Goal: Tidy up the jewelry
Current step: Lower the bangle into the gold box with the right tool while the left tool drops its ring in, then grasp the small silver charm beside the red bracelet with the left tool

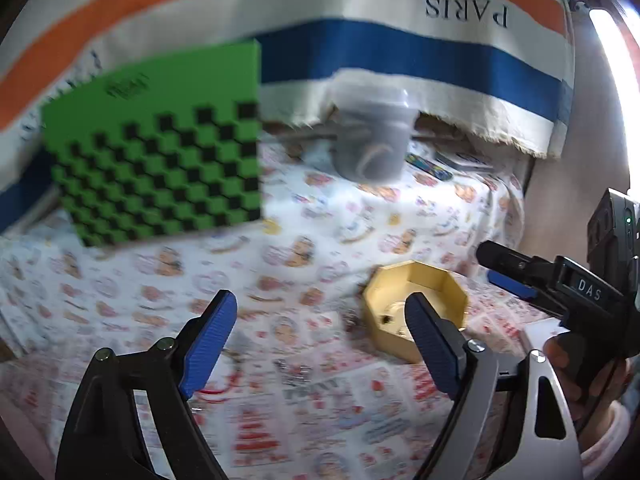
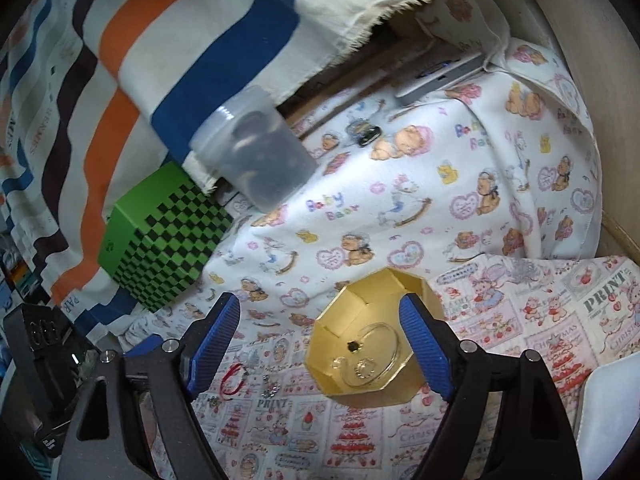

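A gold octagonal box (image 2: 360, 344) lies open on the printed cloth; it holds a clear bangle, a small ring and a dark stud. It also shows in the left wrist view (image 1: 416, 304). A red cord bracelet (image 2: 236, 378) and a small silver piece (image 2: 270, 390) lie on the cloth left of the box. My right gripper (image 2: 320, 344) is open and empty, hovering above the box and the loose jewelry. My left gripper (image 1: 320, 344) is open and empty above the cloth, left of the box. The right gripper also appears in the left wrist view (image 1: 516, 276).
A green and black checkered box (image 2: 160, 248) stands at the left, also in the left wrist view (image 1: 160, 152). A grey lidded plastic jar (image 2: 260, 152) lies by a striped cloth (image 2: 140, 60). A small dark object (image 2: 366, 134) lies farther back.
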Available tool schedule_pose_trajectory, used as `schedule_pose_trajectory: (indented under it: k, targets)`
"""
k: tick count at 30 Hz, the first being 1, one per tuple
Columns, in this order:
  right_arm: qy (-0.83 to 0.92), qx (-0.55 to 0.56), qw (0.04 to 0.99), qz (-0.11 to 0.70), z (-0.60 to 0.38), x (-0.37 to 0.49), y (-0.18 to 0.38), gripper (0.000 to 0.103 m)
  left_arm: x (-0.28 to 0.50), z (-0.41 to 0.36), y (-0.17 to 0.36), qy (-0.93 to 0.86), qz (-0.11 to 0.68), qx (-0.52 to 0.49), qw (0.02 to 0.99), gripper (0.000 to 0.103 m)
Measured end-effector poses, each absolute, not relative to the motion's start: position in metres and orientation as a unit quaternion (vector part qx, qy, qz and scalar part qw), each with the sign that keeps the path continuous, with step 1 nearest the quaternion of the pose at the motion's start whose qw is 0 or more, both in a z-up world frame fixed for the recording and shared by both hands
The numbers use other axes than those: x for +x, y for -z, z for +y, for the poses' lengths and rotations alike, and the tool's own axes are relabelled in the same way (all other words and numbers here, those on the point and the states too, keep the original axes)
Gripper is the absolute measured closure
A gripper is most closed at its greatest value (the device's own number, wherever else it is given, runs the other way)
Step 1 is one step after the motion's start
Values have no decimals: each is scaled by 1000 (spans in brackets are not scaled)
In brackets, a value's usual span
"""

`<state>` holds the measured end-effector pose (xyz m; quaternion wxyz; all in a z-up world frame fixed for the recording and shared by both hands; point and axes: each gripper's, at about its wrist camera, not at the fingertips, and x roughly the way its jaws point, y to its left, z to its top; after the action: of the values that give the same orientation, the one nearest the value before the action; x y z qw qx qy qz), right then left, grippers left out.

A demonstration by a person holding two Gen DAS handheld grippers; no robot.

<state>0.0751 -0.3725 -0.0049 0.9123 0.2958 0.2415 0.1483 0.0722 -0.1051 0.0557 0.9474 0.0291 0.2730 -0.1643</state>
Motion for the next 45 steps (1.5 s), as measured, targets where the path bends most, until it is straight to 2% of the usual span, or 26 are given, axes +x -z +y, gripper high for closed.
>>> schedule_pose_trajectory:
  k: [7, 11, 17, 19, 23, 24, 25, 26, 27, 29, 33, 43, 45]
  targets:
    - [-131, 248, 931, 232, -357, 68, -3, 19, 53, -70, -70, 115, 206, 17, 972, 10]
    - [-137, 231, 934, 234, -348, 67, -4, 18, 45, -51, -72, 88, 173, 18, 981, 3]
    - [-129, 204, 940, 243, -335, 68, 0, 18, 61, -23, -52, 73, 221, -22, 972, 3]
    - [-123, 198, 941, 245, -333, 69, 1, 18, 75, -21, -39, 41, 276, -12, 960, 3]
    - [-116, 187, 941, 257, -328, 72, 3, 18, 96, -5, -11, 35, 357, -46, 932, 18]
    - [-115, 183, 941, 260, -326, 72, 4, 18, 100, -3, -3, 34, 376, -49, 924, 27]
    - [-114, 174, 942, 264, -324, 73, 4, 18, 103, 0, 3, 34, 391, -53, 918, 31]
    - [-112, 168, 943, 266, -321, 73, 5, 18, 105, 2, 8, 37, 401, -58, 913, 39]
    - [-111, 162, 943, 268, -319, 74, 5, 18, 107, 4, 12, 45, 411, -68, 908, 52]
    - [-112, 160, 942, 273, -316, 75, 8, 18, 111, 8, 21, 65, 435, -93, 893, 64]
    - [-107, 155, 942, 277, -313, 76, 10, 18, 117, 10, 33, 77, 464, -112, 875, 74]
    - [-102, 146, 944, 278, -309, 76, 11, 18, 128, 7, 51, 65, 493, -106, 861, 88]
    - [-100, 144, 944, 279, -309, 76, 10, 18, 129, 7, 51, 64, 492, -105, 862, 95]
